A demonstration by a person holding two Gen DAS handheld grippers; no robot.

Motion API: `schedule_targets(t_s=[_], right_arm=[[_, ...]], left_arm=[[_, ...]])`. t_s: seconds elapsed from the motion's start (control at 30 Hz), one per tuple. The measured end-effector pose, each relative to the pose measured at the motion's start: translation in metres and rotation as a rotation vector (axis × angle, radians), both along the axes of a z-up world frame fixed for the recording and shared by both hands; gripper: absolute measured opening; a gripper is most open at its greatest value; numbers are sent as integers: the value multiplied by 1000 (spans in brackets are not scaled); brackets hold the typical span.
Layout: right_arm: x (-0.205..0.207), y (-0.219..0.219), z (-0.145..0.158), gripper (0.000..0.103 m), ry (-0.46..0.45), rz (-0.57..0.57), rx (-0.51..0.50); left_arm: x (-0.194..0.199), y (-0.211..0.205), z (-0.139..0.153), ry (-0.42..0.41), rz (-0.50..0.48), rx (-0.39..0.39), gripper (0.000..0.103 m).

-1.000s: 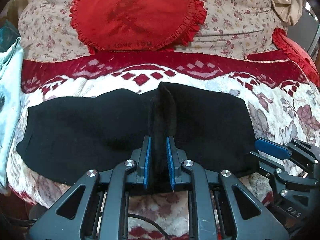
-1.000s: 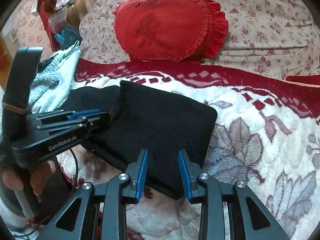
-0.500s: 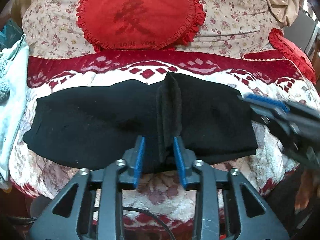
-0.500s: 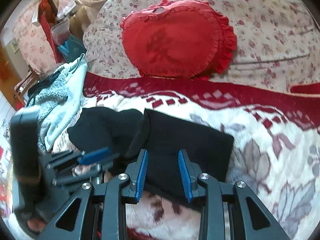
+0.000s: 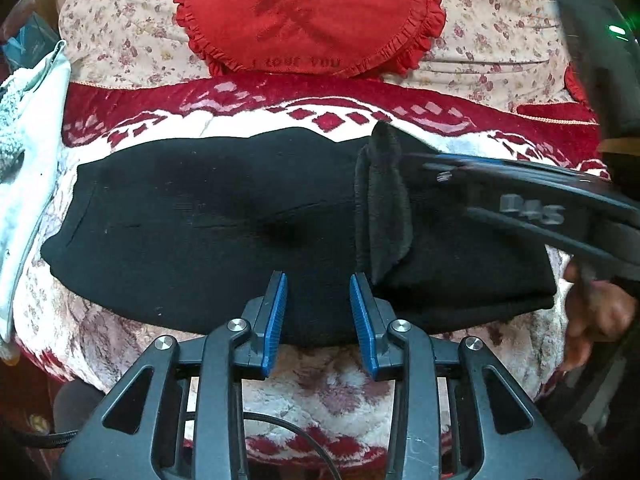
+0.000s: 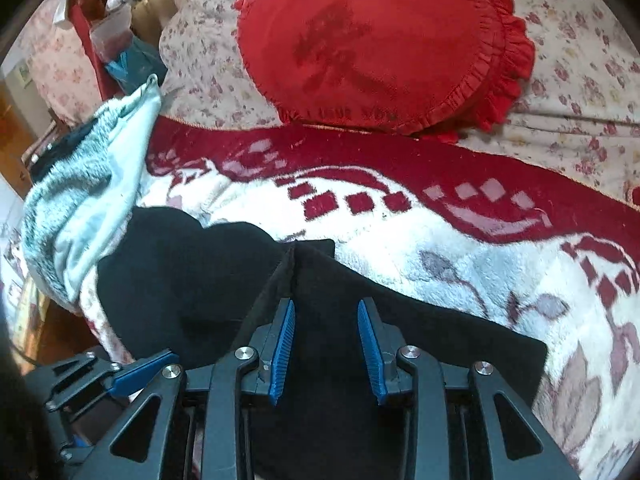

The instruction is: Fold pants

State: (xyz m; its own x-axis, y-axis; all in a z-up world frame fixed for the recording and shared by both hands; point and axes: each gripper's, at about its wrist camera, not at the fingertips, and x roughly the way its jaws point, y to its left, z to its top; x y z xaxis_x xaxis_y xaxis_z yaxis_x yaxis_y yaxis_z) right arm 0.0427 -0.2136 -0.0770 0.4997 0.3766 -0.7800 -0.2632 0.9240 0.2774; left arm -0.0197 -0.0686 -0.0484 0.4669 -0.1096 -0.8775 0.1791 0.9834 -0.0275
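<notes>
The black pants (image 5: 208, 224) lay across the red-and-white blanket (image 5: 344, 384), stretched from left to right in front of the red heart cushion (image 5: 312, 12), with one end doubled over so that a raised flap of cloth (image 5: 382, 204) stood up at the fold. The left gripper (image 5: 318, 316) hovered at the near edge of the pants with its jaws apart and nothing between them. The right gripper (image 6: 326, 346) sat over the doubled layer, its jaws also apart, and empty as far as its own view showed; in the left view its fingers lay blurred beside the flap. The step in hand looked like laying and smoothing the first fold. To do it well, the standing flap would need pressing flat toward the left, its edges squared with the layer beneath before any next fold. A second earlier the left jaws had been clamped on that flap; half a second earlier they had opened around it, and by this moment the gripper had shifted left, so the flap stood to its right. The right gripper had moved in over the pants from their right end.
</notes>
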Motion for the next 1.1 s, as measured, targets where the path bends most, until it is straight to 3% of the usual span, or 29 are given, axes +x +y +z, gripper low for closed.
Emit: schedule_targets(t_s=[0.13, 0.3, 0.47, 0.8, 1.1], right_arm=[[-23, -7, 15, 33, -53, -1, 17], [-30, 0, -12, 34, -13, 20, -16], [-40, -2, 7, 35, -49, 16, 39], [-71, -7, 35, 35, -119, 25, 70], [-84, -10, 56, 36, -162, 28, 62]], left_arm=[[-4, 3, 3, 3, 18, -17, 32], [-14, 2, 8, -8, 20, 3, 32], [-27, 10, 21, -47, 44, 45, 32], [-43, 10, 41, -75, 72, 51, 32], [-49, 0, 70, -132, 57, 6, 32]])
